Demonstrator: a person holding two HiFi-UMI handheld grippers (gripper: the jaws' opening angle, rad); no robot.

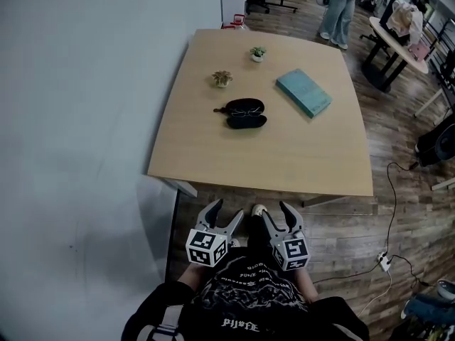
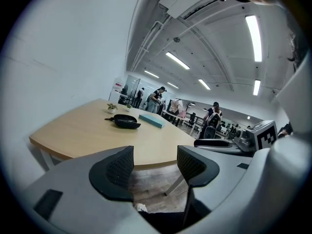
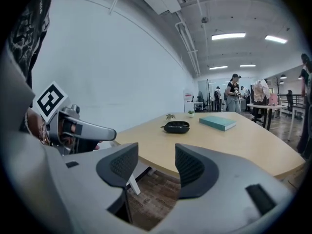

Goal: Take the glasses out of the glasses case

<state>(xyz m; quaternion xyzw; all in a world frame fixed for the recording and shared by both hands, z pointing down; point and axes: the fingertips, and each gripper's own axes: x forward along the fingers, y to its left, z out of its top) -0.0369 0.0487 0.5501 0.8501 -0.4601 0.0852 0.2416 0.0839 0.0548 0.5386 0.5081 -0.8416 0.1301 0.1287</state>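
- Left tool (image 1: 227, 212): jaws spread, nothing between them, held close to the person's body, short of the bench (image 1: 213, 155).
- Glasses case (image 1: 245, 113): black, lying open mid-bench, well apart from both tools, with the glasses (image 1: 244, 107) faintly visible inside.
- Right tool (image 1: 276, 212): jaws spread, empty.
- Teal book (image 1: 303, 93): flat, right of the case.

Bare tabletop (image 1: 270, 158) fronts the glasses case (image 1: 245, 114); book (image 1: 303, 93) nearby.

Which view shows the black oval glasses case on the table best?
Head view: it looks down into the black oval glasses case, lying open. Both gripper views show it only small, far off and edge-on.
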